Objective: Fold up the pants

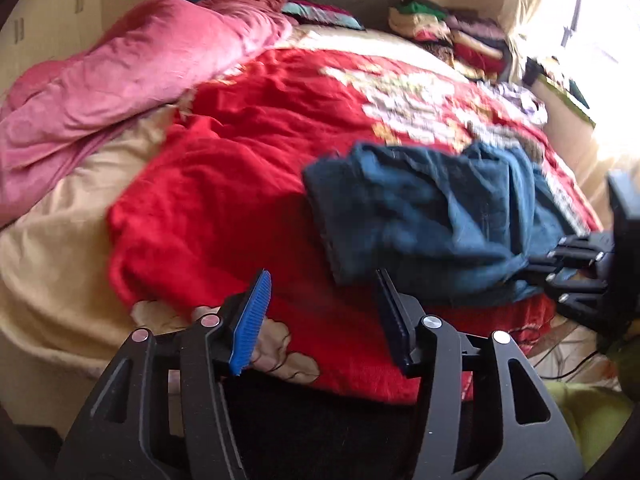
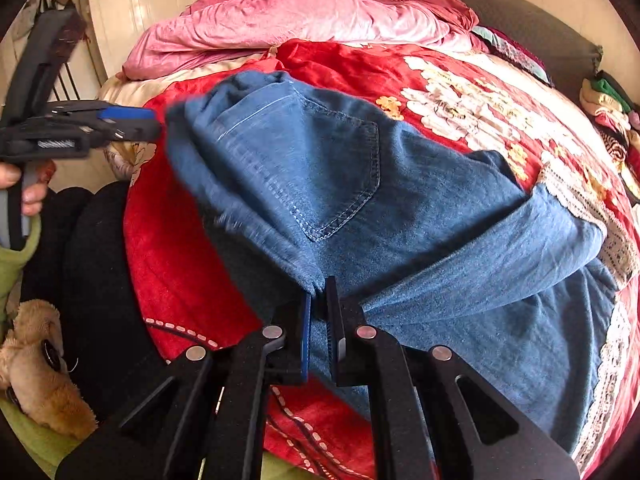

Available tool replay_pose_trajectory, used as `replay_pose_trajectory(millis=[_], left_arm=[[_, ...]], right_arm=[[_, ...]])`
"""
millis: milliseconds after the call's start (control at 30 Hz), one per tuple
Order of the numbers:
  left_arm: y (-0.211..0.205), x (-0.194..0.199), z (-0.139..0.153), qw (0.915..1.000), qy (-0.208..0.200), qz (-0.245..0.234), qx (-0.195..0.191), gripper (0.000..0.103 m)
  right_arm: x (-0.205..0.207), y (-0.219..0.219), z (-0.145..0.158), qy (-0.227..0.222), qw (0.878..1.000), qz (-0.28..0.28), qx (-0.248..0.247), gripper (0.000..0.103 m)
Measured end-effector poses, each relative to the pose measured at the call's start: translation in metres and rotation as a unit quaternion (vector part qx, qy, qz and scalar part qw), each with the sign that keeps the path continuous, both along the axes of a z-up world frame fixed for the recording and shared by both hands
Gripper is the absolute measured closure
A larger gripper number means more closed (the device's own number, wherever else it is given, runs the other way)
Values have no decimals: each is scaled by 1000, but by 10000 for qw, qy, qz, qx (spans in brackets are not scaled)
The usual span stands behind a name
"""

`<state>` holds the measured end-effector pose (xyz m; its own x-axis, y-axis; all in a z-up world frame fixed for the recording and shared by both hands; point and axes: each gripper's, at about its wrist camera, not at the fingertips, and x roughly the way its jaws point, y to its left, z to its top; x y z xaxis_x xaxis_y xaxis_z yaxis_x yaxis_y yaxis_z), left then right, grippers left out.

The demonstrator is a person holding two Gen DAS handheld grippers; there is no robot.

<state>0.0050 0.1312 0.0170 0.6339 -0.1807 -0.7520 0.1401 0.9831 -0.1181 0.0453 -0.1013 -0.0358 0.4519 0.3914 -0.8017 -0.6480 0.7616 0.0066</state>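
Observation:
The blue denim pants (image 2: 400, 208) lie bunched and partly folded on the red flowered blanket (image 2: 172, 248), back pocket up. My right gripper (image 2: 319, 300) is shut on a fold of the pants at their near edge. In the left wrist view the pants (image 1: 432, 212) lie right of centre, and the right gripper (image 1: 532, 268) holds their right edge. My left gripper (image 1: 322, 304) is open and empty, hovering over the blanket (image 1: 240, 184) just left of the pants. It also shows in the right wrist view (image 2: 132, 120), by the pants' far left corner.
A pink quilt (image 1: 120, 80) is heaped along the bed's far left side. Stacks of folded clothes (image 1: 452, 36) sit at the bed's far right corner by the headboard. A plush toy (image 2: 44, 368) lies near my legs. A bright window (image 1: 592, 20) is at right.

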Motion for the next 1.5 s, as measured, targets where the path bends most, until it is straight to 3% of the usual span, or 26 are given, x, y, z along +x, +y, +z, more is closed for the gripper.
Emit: replay_pose_trajectory(millis=[167, 233, 367, 467, 533, 733, 900, 1000, 1033, 1100, 1333, 1500], left_arm=[[-22, 11, 15, 9992, -116, -307, -240, 61], [-42, 21, 13, 9979, -80, -541, -349, 72], [-81, 37, -3, 9953, 105, -961, -83, 73], [-89, 51, -32, 9944, 470, -922, 215, 74], [-86, 51, -40, 9944, 519, -903, 160, 74], [-82, 47, -45, 9946, 460, -923, 104, 74], [-82, 47, -46, 9953, 407, -881, 71, 74], [-77, 38, -27, 9963, 205, -791, -252, 74], [-77, 35, -21, 9965, 125, -779, -278, 74], [-81, 29, -7, 9964, -52, -818, -230, 73], [-109, 31, 15, 9927, -123, -1140, -366, 61], [-140, 42, 6, 9842, 214, -1615, -701, 60]], right_arm=[[2, -1, -4, 219, 9996, 60, 185, 91], [2, -8, -1, 426, 9980, 69, 452, 85], [-6, -17, 17, 425, 9964, 114, 726, 84], [0, -28, 35, 320, 9920, -60, 1222, 83], [8, -28, 37, 341, 9903, -160, 1340, 83], [37, -11, -13, 991, 9914, -509, 690, 79], [36, -18, -10, 1030, 9885, -514, 981, 75], [29, -35, 14, 774, 9867, -491, 1340, 71], [28, -44, 26, 600, 9867, -581, 1396, 62], [29, -59, 41, 370, 9861, -800, 1407, 55], [59, -106, 69, -167, 9769, -1711, 1273, 52], [90, -134, 66, -236, 9705, -2160, 1041, 52]])
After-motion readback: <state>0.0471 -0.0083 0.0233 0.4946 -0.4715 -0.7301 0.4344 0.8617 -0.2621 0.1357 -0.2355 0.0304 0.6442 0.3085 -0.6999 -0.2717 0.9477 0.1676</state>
